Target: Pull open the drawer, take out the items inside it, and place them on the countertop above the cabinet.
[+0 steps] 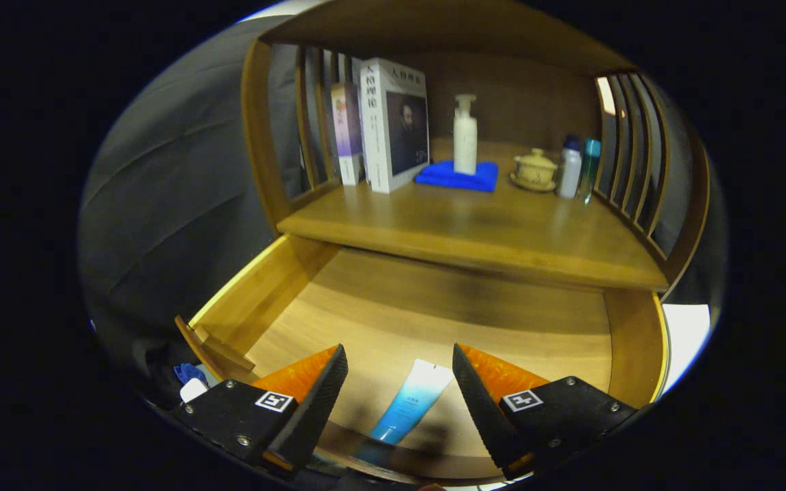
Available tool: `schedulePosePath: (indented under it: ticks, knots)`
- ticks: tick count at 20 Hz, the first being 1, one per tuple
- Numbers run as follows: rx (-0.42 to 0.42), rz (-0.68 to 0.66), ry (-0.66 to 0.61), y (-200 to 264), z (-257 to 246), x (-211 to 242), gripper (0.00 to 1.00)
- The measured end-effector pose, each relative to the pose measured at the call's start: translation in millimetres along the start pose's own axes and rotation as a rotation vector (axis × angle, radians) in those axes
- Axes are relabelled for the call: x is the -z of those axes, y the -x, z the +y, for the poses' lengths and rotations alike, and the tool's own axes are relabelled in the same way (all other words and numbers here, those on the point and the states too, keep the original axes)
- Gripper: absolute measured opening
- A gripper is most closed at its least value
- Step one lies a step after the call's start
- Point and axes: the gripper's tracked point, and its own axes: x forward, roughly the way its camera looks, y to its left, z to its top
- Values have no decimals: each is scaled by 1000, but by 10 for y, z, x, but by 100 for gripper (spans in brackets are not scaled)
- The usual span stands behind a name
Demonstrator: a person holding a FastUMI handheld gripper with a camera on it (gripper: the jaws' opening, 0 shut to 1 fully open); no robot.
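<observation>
A wooden cabinet (284,191) with slatted sides stands against a dark cloth wall (175,177). Its countertop (475,232) is a smooth, warm-toned board that catches a soft glare near the right side. At the back of that countertop, from the left, stand two upright books (383,126), the taller one with a portrait on its cover. Beside them a white pump bottle (464,136) stands upright on a folded blue cloth (458,176). Farther right sit a small lidded cup on a saucer (535,170) and, just beside it, two slim bottles (578,167), one with a dark cap and one teal.

Below the countertop the drawer (628,341) is pulled out, its pale wooden floor lit along the left wall and shaded under the countertop's edge. On the drawer floor, near the front, lies a tube (412,402) that fades from white to blue. Its long axis runs from the front of the drawer toward the back, slanting a little to the right; the flat white end points toward the back, and the blue end points toward the drawer front, where it falls into shadow.

The gripper (400,389) hangs over the front of the drawer with its fingers spread wide apart. The tube lies between them, touching neither finger. Past the drawer's left corner, low down, some blue and white items (192,382) are too small to make out.
</observation>
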Motion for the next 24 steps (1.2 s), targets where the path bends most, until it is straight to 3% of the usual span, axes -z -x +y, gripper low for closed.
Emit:
schedulePosePath:
  ticks: [3, 7, 13, 18, 24]
  knots:
    - [22, 60, 22, -145, -96, 50, 96]
    - [9, 208, -77, -286, -82, 303, 95]
    - [35, 337, -113, -530, -280, 460, 94]
    - [-4, 472, -145, -532, -240, 739, 93]
    - [19, 527, -29, -542, -242, 852, 85]
